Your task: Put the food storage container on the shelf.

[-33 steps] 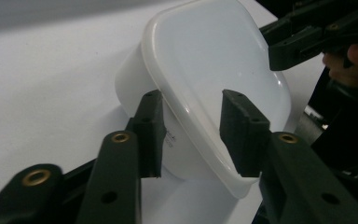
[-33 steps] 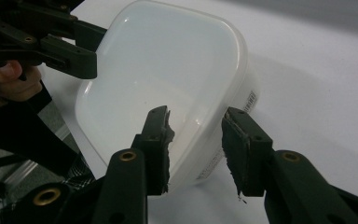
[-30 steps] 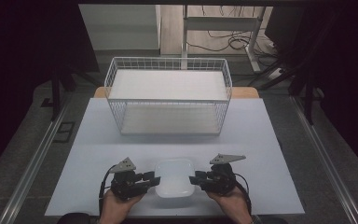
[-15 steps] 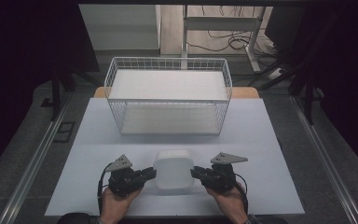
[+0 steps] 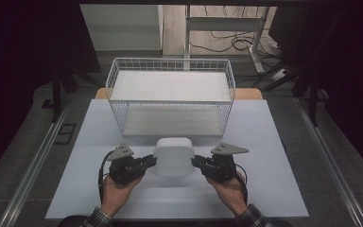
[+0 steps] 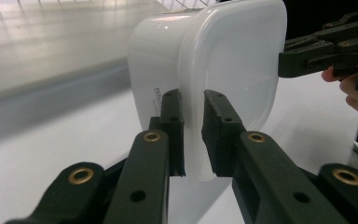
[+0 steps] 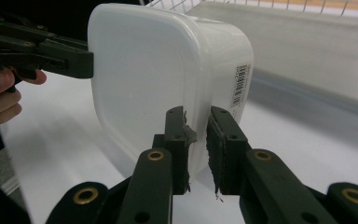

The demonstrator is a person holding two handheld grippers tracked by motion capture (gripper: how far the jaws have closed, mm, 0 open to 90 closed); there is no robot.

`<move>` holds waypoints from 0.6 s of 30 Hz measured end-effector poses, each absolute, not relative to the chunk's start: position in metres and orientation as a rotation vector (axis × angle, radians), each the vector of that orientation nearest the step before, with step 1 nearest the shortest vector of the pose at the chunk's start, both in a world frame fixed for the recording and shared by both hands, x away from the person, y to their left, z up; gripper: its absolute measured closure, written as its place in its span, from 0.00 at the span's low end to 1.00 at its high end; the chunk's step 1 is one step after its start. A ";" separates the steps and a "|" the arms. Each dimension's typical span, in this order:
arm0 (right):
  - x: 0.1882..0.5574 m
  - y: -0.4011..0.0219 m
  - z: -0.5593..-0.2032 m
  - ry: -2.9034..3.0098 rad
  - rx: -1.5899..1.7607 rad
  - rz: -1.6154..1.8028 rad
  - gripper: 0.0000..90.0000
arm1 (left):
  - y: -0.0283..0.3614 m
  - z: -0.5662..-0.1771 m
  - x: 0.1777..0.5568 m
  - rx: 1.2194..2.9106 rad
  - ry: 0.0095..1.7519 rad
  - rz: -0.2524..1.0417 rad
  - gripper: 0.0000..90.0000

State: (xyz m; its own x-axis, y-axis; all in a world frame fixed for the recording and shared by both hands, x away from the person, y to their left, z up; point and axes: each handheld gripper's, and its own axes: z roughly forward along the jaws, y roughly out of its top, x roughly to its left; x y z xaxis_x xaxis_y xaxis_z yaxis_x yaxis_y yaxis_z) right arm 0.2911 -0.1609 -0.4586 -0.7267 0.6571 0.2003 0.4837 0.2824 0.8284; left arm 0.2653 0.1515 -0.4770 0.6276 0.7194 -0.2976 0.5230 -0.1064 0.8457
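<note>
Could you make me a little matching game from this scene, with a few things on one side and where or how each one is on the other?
Things:
1. white plastic container
2. wire basket
3. left gripper
4. barcode label

Places or states:
A. at the far end of the table
B. stuck on the container's side wall
C. gripped by its rim on two opposite sides
D. shut on the container's left rim

Pairs: 1-C, 2-A, 3-D, 4-B

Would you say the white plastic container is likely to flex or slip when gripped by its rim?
The white plastic container looks thin and translucent, so probably light and slightly flexible. Its glossy rim may slip between the left gripper and right gripper.
</note>
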 end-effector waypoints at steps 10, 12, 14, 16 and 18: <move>0.333 -0.155 -0.458 2.306 1.082 1.441 0.86 | 0.152 -0.475 0.311 1.743 1.045 0.265 0.87; 0.342 -0.152 -0.459 2.302 1.090 1.432 0.86 | 0.152 -0.476 0.316 1.743 1.049 0.272 0.87; 0.350 -0.150 -0.461 2.299 1.094 1.429 0.86 | 0.153 -0.477 0.324 1.738 1.055 0.278 0.87; 0.362 -0.147 -0.463 2.291 1.102 1.425 0.86 | 0.154 -0.479 0.334 1.737 1.062 0.290 0.87; 0.365 -0.146 -0.464 2.291 1.104 1.423 0.85 | 0.153 -0.479 0.338 1.738 1.065 0.292 0.87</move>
